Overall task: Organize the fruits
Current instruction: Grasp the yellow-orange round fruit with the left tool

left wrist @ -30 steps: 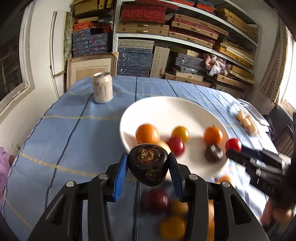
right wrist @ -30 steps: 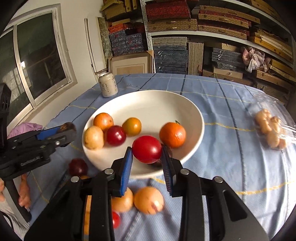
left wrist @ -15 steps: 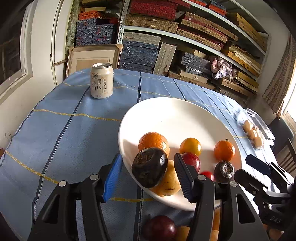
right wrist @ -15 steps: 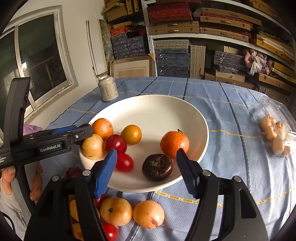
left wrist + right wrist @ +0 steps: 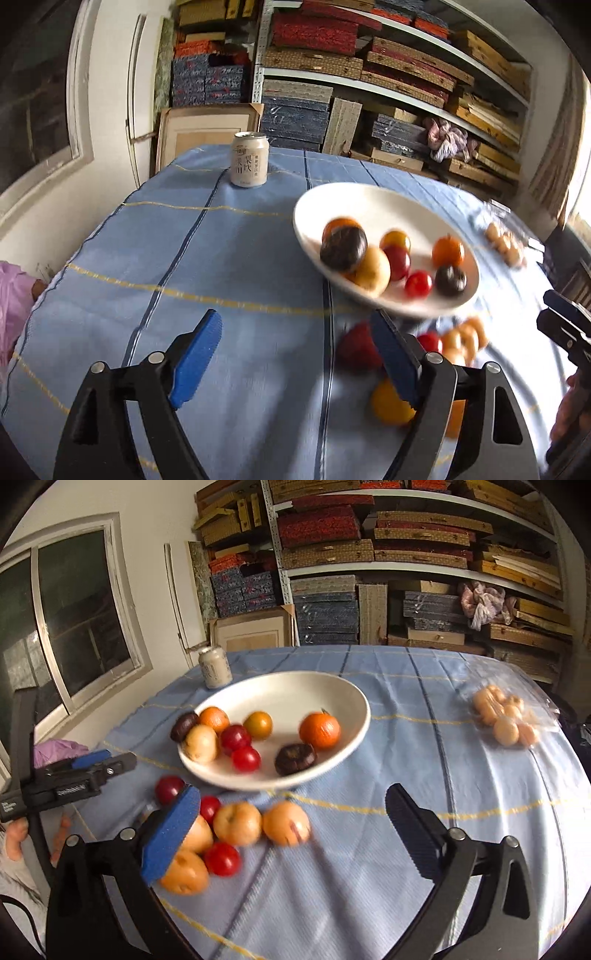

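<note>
The left gripper (image 5: 295,358) has its jaws spread wide apart and holds nothing; it hangs over bare blue cloth on the near left part of the counter (image 5: 166,258), with loose fruit showing blurred beside its right jaw. The right gripper (image 5: 291,834) also has its jaws wide apart and empty. Its blue left pad stands just in front of the loose fruit, and whether it touches any cannot be told.

A white bowl (image 5: 332,686) sits near the middle of the counter. In it lie two oranges: one (image 5: 319,730) on the right and one (image 5: 214,718) at the far left. With them are a yellow-orange round fruit (image 5: 258,724), a dark red fruit (image 5: 235,737), a small bright red fruit (image 5: 246,758), a pale yellow fruit (image 5: 201,743), and a dark purple fruit (image 5: 295,758) near the front rim. A second dark purple fruit (image 5: 184,725) rests at the left rim against the pale one.

On the cloth just in front of the bowl lies a cluster of loose fruit (image 5: 240,823): several pale orange ones, small red ones and one dark red one, touching or nearly touching each other.

A drink can (image 5: 249,159) stands upright at the far left of the counter, apart from the bowl. A clear plastic bag of small pale fruit (image 5: 504,716) lies on the right side, well apart from the bowl.
</note>
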A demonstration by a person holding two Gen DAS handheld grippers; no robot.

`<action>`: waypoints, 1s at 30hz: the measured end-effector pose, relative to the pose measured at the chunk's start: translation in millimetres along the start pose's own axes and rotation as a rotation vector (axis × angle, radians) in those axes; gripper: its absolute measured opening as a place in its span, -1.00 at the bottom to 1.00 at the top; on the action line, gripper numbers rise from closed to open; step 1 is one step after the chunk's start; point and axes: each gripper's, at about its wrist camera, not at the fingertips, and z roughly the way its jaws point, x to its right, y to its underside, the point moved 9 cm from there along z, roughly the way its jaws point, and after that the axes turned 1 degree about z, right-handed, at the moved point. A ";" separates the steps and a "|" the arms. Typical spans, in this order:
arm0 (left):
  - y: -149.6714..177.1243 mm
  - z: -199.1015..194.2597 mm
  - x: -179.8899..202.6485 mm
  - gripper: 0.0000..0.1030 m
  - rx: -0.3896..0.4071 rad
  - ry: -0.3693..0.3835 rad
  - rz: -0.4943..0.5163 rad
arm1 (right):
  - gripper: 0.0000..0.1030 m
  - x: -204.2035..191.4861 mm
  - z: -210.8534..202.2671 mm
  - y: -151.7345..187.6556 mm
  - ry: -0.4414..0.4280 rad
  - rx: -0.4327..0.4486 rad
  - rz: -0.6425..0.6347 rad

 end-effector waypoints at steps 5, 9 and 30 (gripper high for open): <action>18.4 5.1 7.8 0.62 -0.028 0.004 0.020 | 0.91 14.3 1.5 17.9 0.034 -0.033 0.014; 22.7 1.4 20.4 0.62 -0.039 0.052 0.043 | 0.91 25.6 3.0 18.6 0.047 -0.040 0.044; 46.5 17.9 19.5 0.81 -0.133 -0.013 0.118 | 0.92 33.3 9.6 19.7 0.062 -0.074 0.084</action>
